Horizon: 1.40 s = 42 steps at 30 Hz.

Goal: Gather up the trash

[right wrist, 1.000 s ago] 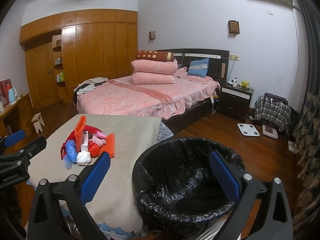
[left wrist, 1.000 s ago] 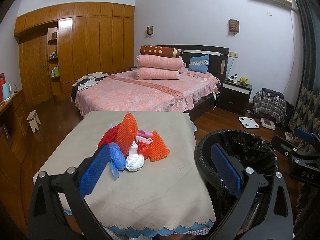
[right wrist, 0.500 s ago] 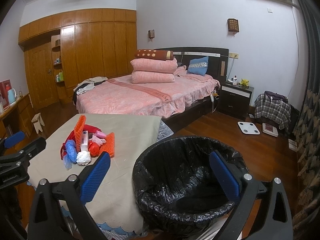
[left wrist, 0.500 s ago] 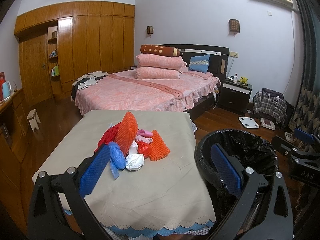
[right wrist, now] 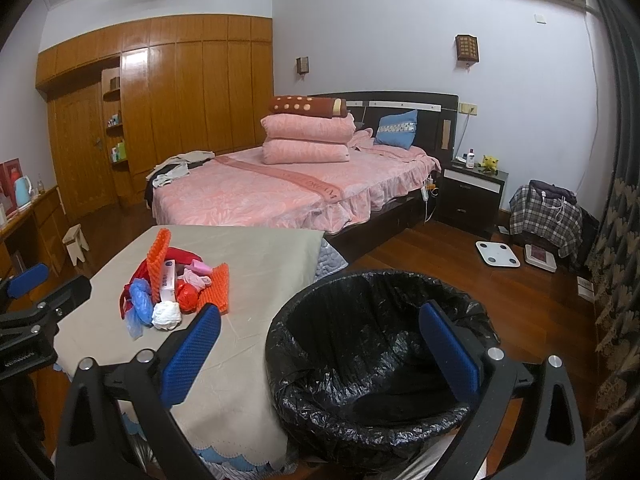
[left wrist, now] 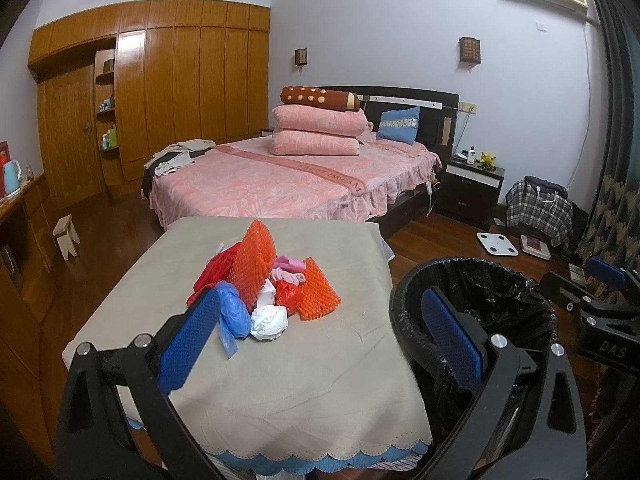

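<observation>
A heap of trash (left wrist: pixel 266 284) lies mid-table: orange foam nets, red and blue plastic bags, a crumpled white wad (left wrist: pixel 270 321), a small box and pink scraps. The same heap (right wrist: pixel 176 292) shows at the left in the right wrist view. A bin lined with a black bag (left wrist: pixel 476 300) stands right of the table (left wrist: pixel 320 380). My left gripper (left wrist: pixel 320 334) is open, held short of the heap, holding nothing. Over the bin's near rim (right wrist: pixel 376 364), my right gripper (right wrist: pixel 320 346) is open and holds nothing.
A pink bed (left wrist: pixel 288 184) with stacked pillows stands behind the table. A dark nightstand (left wrist: pixel 472 188), a white scale (left wrist: pixel 497 243) and a plaid-covered bag (left wrist: pixel 538 210) are at the right. A wooden wardrobe (left wrist: pixel 168 100) and a small stool (left wrist: pixel 67 236) are at the left.
The right wrist view has drifted slightly upward; both grippers stay open and the trash heap has not moved.
</observation>
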Motion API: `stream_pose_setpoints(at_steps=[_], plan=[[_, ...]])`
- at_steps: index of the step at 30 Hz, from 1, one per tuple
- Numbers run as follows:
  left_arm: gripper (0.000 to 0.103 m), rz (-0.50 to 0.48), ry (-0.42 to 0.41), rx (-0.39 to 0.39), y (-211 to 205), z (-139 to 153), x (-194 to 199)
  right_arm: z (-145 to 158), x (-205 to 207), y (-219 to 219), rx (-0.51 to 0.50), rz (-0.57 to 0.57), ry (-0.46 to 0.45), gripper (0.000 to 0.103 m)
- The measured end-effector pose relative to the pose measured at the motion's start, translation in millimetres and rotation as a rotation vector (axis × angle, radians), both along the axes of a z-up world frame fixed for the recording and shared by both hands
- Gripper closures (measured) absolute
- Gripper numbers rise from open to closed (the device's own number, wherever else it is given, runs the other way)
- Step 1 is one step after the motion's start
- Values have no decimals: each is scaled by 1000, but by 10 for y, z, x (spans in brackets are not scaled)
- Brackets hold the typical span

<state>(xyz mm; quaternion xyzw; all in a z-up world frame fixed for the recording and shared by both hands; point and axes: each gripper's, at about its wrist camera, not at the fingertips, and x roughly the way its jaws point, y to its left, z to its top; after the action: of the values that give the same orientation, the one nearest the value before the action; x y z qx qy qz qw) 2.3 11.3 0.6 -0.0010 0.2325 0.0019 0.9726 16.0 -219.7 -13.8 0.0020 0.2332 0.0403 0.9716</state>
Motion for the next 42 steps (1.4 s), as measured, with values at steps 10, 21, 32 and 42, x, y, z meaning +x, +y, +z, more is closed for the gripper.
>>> stream_pose_setpoints(at_steps=[10,21,32,42], plan=[[5,88,22,33,310,-305,166,-117,344,253,-8,60,-4,6],[5,229,110,19,1007,-826,698,-657,1364,977,-12,166,95,6],[27,207,206,-3,1171,-1369,1371,-1161,1861,1463,-67,193,181,17],[69,143,219,-86,1210,-1539,1578,-1258,1852,1635,-63,252,202,21]])
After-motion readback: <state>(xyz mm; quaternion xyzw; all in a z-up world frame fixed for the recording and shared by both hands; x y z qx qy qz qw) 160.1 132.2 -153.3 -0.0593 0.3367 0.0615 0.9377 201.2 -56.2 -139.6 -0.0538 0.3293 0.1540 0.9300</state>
